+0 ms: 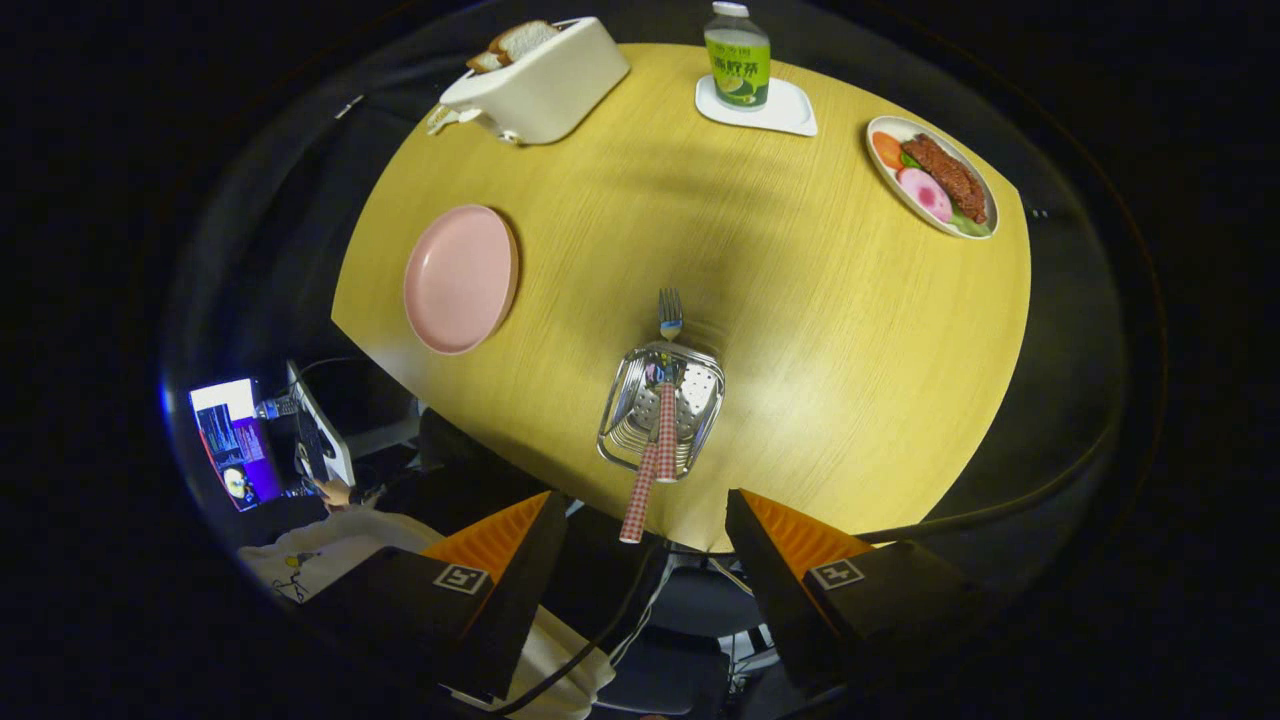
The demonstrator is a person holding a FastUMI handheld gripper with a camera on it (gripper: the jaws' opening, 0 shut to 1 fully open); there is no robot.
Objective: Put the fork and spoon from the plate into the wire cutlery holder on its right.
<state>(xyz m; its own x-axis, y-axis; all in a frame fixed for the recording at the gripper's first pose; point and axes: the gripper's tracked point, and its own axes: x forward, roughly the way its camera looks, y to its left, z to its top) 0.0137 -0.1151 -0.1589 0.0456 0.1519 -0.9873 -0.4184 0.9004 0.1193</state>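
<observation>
The wire cutlery holder (662, 405) lies on the yellow table (800, 330) just ahead of my fingers. A fork (668, 380) with a red checked handle rests in it, its tines sticking out past the far rim. A second checked handle, the spoon (638, 495), lies beside it and juts over the table's near edge toward me; its bowl is hidden in the holder. The pink plate (461, 278) sits bare to the holder's left. My gripper (645, 520) hovers high above the table's near edge, open, nothing between its fingers.
At the far side stand a white toaster (540, 85) with bread, a green-labelled bottle (738, 55) on a white coaster, and a plate of food (932, 175) at the far right. Below the table's left edge are a lit screen (235, 440), a person's sleeve and cables.
</observation>
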